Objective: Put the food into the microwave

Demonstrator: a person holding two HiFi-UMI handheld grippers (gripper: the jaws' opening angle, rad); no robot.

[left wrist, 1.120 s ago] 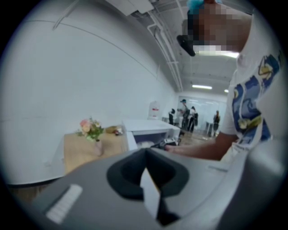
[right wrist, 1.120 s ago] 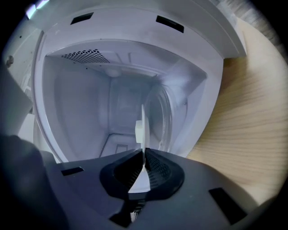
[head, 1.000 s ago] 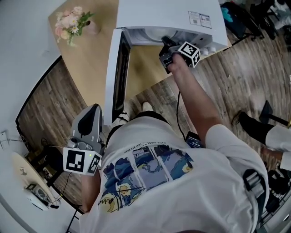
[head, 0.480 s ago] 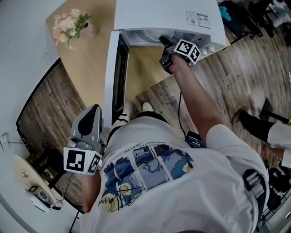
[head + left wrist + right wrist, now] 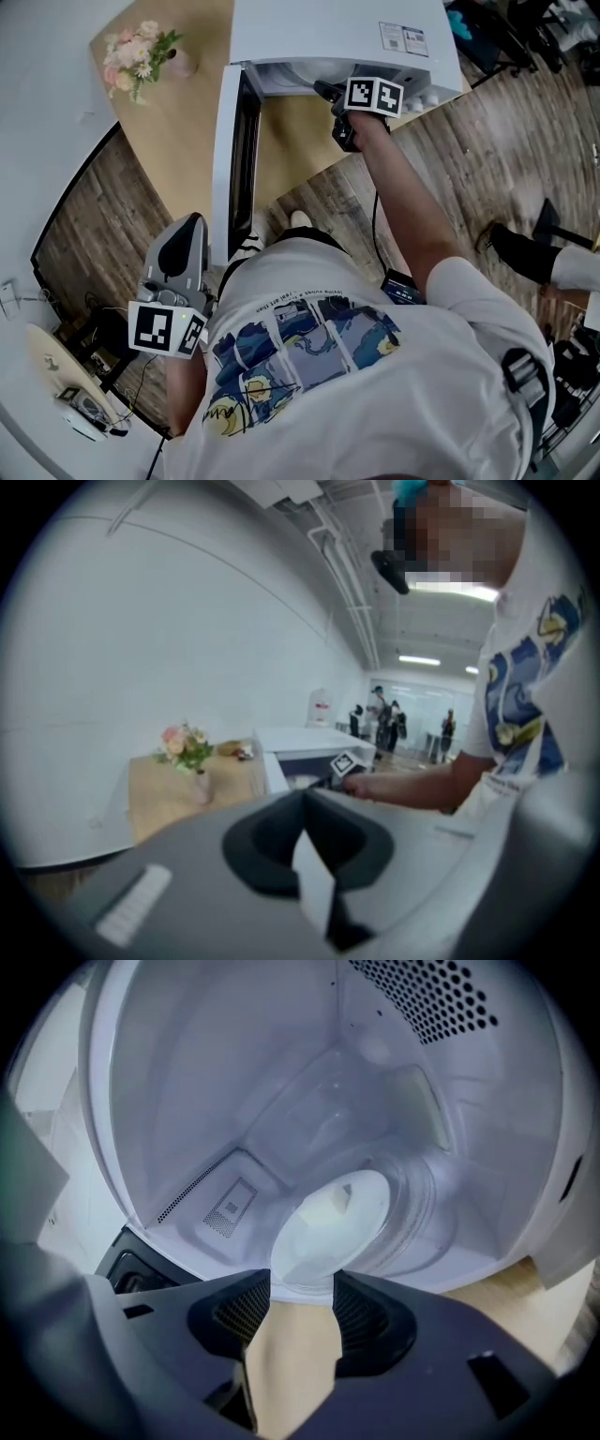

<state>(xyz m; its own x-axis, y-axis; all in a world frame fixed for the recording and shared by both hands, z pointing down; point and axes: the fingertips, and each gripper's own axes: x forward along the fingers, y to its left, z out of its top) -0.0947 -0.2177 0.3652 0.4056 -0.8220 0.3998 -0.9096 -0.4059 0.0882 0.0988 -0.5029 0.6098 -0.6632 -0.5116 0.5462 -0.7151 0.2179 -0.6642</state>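
Observation:
The white microwave [image 5: 328, 28] stands on the wooden table with its door [image 5: 230, 159] swung open to the left. My right gripper [image 5: 325, 90] is at the mouth of the cavity. In the right gripper view its jaws [image 5: 302, 1283] are opening, with only the table showing between them. Just beyond their tips a white plate [image 5: 333, 1227] with pale food [image 5: 328, 1206] rests on the glass turntable [image 5: 422, 1204], free of the pads. My left gripper [image 5: 192, 223] hangs low at the left by the person's hip. Its jaws [image 5: 303, 794] meet on nothing.
A vase of pink flowers [image 5: 141, 58] stands on the wooden table [image 5: 187, 122] left of the microwave. The open door juts out past the table's edge towards the person. Another person's shoe [image 5: 520, 253] and a small black box [image 5: 398, 286] are on the floor at the right.
The right gripper has rolled at the microwave's mouth, so its marker cube now faces up. The left gripper has stayed where it was.

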